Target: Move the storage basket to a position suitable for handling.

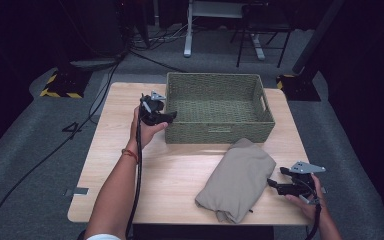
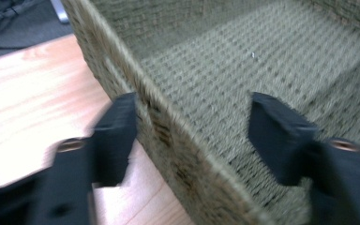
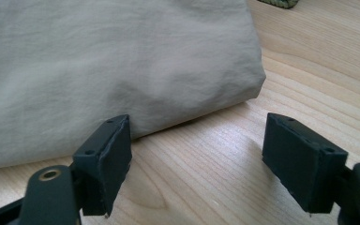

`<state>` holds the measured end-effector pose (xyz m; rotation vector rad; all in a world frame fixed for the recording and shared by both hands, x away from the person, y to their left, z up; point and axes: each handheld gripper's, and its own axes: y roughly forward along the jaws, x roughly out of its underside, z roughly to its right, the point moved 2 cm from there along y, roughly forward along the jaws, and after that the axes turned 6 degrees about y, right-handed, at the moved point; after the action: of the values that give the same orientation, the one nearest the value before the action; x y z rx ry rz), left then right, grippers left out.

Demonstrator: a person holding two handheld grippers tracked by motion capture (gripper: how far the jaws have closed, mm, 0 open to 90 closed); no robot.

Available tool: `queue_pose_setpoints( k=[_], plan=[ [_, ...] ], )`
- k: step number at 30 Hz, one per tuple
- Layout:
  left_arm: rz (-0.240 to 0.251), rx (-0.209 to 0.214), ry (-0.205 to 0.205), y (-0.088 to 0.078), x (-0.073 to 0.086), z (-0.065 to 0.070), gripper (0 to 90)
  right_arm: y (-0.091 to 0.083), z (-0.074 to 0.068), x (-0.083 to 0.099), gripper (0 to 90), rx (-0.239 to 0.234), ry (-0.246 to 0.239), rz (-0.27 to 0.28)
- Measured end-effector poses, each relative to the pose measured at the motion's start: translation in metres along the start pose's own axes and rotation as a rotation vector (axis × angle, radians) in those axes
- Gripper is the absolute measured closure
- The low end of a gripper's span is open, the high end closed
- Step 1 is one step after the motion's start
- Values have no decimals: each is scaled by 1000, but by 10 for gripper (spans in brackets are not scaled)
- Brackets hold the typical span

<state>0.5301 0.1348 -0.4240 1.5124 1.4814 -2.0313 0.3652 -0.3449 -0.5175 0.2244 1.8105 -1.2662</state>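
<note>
Your cloth [image 1: 237, 179] is a folded tan bundle on the table [image 1: 175, 175], just in front of the basket [image 1: 218, 108], its far end nearly at the basket's front wall. Likely light, soft and floppy: it'll sag and unfold if you pinch one layer, so take a thick folded edge and bite through all layers, or support both sides. The weave looks smooth, possibly a bit slippery. Your right gripper [image 1: 276, 183] sits on the cloth's right, near its front end, jaws open, nothing between them. In the right gripper view the cloth's edge [image 3: 122, 70] lies just ahead, one jaw almost touching the fabric, the other over bare wood. Shift toward the cloth so the edge falls between the jaws. Your left gripper [image 1: 166, 116] is at the basket's left front corner, well away from the cloth. Its jaws are open and straddle the basket wall [image 2: 168, 131], one outside over the table, one inside; the picture is blurred, but the pads look clear of the wicker.
</note>
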Motion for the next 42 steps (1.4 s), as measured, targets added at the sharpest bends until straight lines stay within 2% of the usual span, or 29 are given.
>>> queue_pose_setpoints(
  k=[3,4,7,9,10,11,12,13,15,16,18,19,21,23,24,26,28,29,30,31,32,34,35,38,39,41,42],
  plan=[
    [68,-20,15,-27,-11,10,273,1,1,-1,243,-3,-6,0],
    [82,-18,34,-33,-13,14,266,1,1,-1,242,-2,-7,0],
    [145,9,86,-57,-19,38,233,1,1,-1,243,-3,-7,0],
    [170,55,124,-70,-18,59,213,1,1,-1,243,-3,-7,0],
    [172,89,145,-74,-15,75,204,1,1,-1,243,-3,-7,0],
    [170,106,163,-77,-12,84,204,1,1,-1,243,-3,-7,0],
    [176,149,167,-78,-7,97,205,1,1,-1,243,-3,-7,-1],
    [171,195,186,-79,-3,111,205,1,1,-1,243,-3,-7,0],
    [149,253,242,-75,10,145,205,1,1,-1,243,-3,-6,0],
    [147,286,245,-73,15,155,207,1,1,-1,243,-2,-6,0],
    [111,381,277,-67,28,183,222,1,1,-1,243,-1,-6,0],
    [92,404,300,-63,34,198,247,1,1,-1,243,-1,-6,0],
    [64,486,329,-60,46,224,270,1,1,-1,243,-3,-6,-2],
    [60,567,330,-61,55,246,291,1,2,-1,243,-2,-5,-2],
    [49,602,351,-61,58,257,307,1,2,-1,243,-3,-3,-2],
    [29,633,402,-62,66,277,313,1,2,-1,243,2,4,0],
    [-2,669,450,-57,72,291,355,1,2,-2,243,6,10,2],
    [-21,659,475,-53,76,297,359,2,2,-2,243,7,14,3],
    [-42,658,478,-49,79,302,370,2,3,-2,243,9,14,2],
    [-57,668,495,-44,83,305,401,2,3,-2,243,12,12,1],
    [-84,640,537,-39,88,308,407,2,3,-2,243,14,14,1],
    [-124,606,565,-29,92,307,423,2,3,-2,243,17,13,1],
    [-126,597,581,-27,92,305,446,2,3,-2,243,18,13,2],
    [-131,581,541,-23,89,289,479,1,2,-1,245,26,17,0],
    [-135,574,538,-23,90,283,491,0,1,-1,247,26,16,-3],
    [-151,547,557,-24,92,271,496,-1,1,-1,253,26,16,-8],
    [-148,534,538,-25,93,264,496,-2,2,0,259,25,17,-11]
  ],
)
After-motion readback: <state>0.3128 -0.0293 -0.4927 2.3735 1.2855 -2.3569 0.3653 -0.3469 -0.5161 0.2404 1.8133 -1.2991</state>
